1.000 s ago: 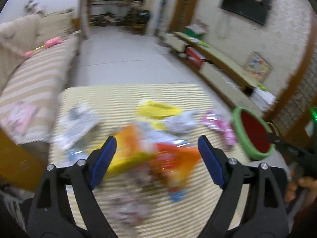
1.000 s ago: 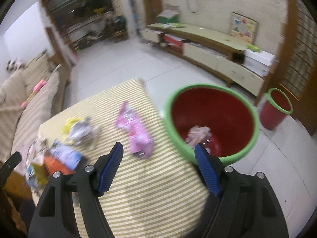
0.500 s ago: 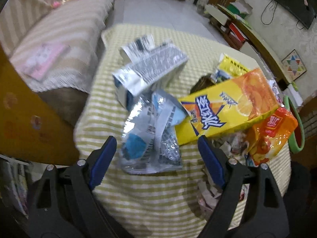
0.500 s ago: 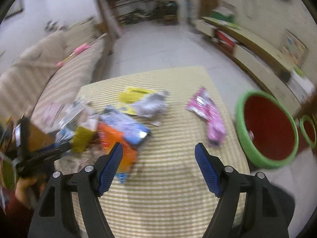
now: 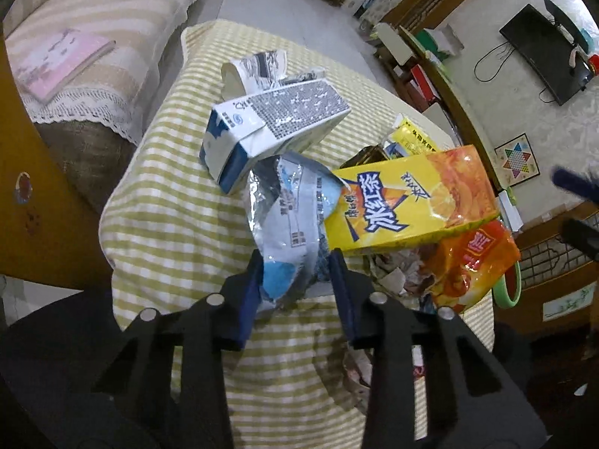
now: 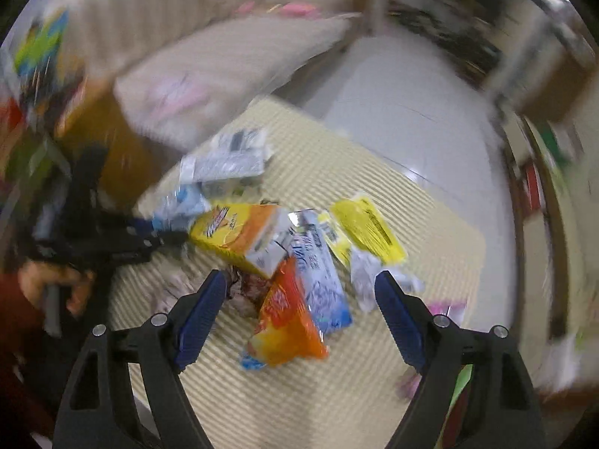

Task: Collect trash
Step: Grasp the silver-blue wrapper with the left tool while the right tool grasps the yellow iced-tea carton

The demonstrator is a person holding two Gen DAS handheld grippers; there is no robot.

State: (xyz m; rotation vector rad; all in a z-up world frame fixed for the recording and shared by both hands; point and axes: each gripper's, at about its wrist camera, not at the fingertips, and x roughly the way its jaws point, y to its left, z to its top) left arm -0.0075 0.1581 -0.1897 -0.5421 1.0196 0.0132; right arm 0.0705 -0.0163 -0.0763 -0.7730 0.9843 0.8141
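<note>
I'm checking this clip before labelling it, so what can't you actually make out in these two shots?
- Right wrist view: motion blur smears the sofa and the print on the orange wrapper.
- Left wrist view: the left gripper, jaws closing, covers the silver-blue wrapper's lower end.
- Left wrist view: the yellow drink carton hides the crumpled paper beneath.
- Green bin: only its rim shows; contents hidden.
</note>
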